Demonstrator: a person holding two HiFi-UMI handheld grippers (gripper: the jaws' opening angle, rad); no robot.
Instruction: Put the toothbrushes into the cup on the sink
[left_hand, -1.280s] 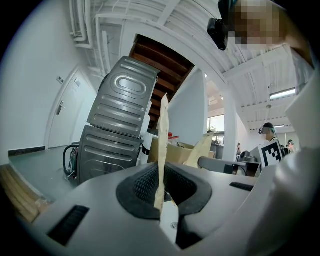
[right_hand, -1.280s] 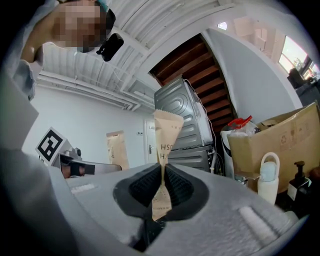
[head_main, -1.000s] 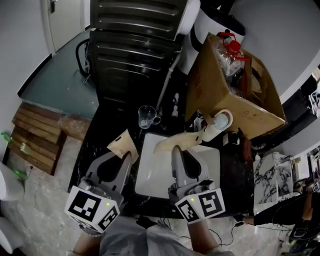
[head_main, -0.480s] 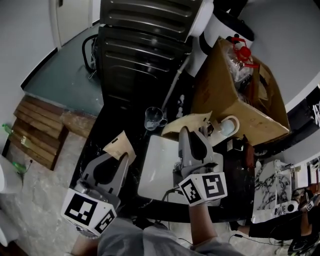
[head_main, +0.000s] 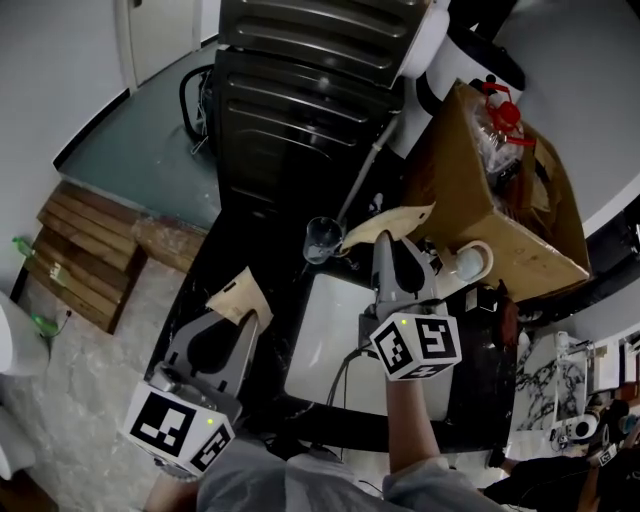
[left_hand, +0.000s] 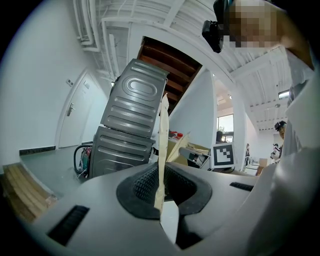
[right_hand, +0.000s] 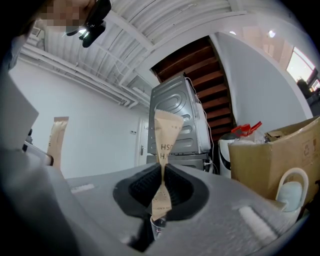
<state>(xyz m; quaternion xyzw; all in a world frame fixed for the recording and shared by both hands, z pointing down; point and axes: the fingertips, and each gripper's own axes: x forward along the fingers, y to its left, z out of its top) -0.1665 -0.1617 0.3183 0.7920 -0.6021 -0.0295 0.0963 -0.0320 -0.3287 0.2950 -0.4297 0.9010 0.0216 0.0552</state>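
Head view: one paper-wrapped toothbrush (head_main: 232, 297) is clamped in the jaws of the left gripper (head_main: 244, 322), left of the sink (head_main: 335, 352); a second toothbrush (head_main: 405, 215) is pinched by the right gripper (head_main: 384, 244) beside the cup (head_main: 322, 238). Both are judged light, thin, easily crumpled; mid-wrapper grips are advised.

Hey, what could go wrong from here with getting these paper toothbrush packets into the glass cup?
1. The right gripper holds the right packet nearly flat; the wide paper could catch the glass cup on its rim and tip it toward the sink.
2. The paper is pinched at one thin spot, so it may twist or slip.
3. The left packet in the left gripper may crowd the cup.
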